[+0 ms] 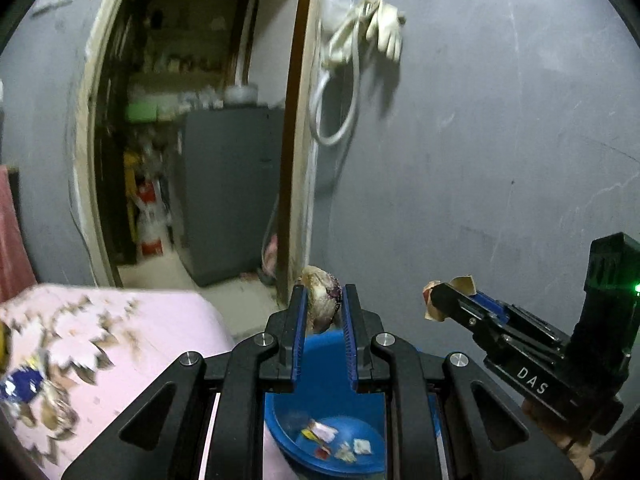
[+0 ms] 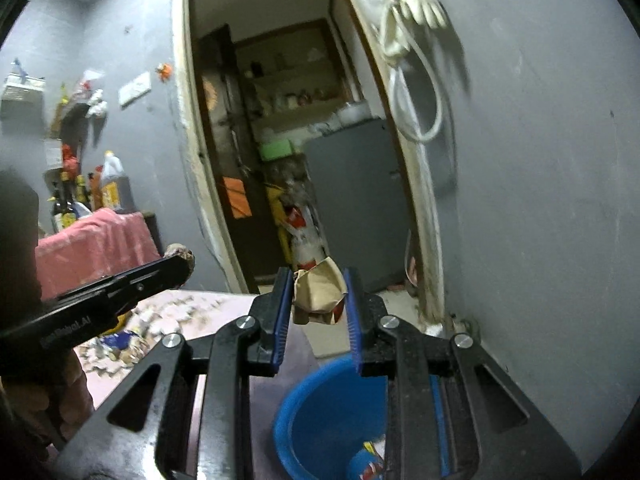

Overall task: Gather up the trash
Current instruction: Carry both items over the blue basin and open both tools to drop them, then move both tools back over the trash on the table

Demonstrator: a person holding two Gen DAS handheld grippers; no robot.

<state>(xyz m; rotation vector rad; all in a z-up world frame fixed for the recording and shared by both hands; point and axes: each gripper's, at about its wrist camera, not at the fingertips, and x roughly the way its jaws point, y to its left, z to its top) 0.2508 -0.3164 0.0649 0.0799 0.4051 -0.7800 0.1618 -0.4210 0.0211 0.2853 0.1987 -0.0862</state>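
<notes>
My left gripper (image 1: 323, 290) is shut on a crumpled beige and purplish scrap (image 1: 321, 310), held above a blue bucket (image 1: 324, 360). Several small wrappers (image 1: 336, 438) lie on the bucket's bottom. To its right, my right gripper (image 1: 442, 298) pinches a crumpled brown paper (image 1: 464, 281). In the right wrist view my right gripper (image 2: 318, 276) is shut on that brown paper (image 2: 320, 296), over the blue bucket (image 2: 332, 396). At the left of that view, my left gripper (image 2: 182, 266) carries the scrap (image 2: 181, 249) at its tip.
A surface under a pink flowered cloth (image 1: 120, 340) lies left of the bucket, with a blue wrapper (image 1: 20, 384) on it. An open doorway shows a grey fridge (image 1: 232, 192). A white cable and glove (image 1: 360, 40) hang on the grey wall. Bottles (image 2: 108, 188) stand behind a red cloth (image 2: 92, 240).
</notes>
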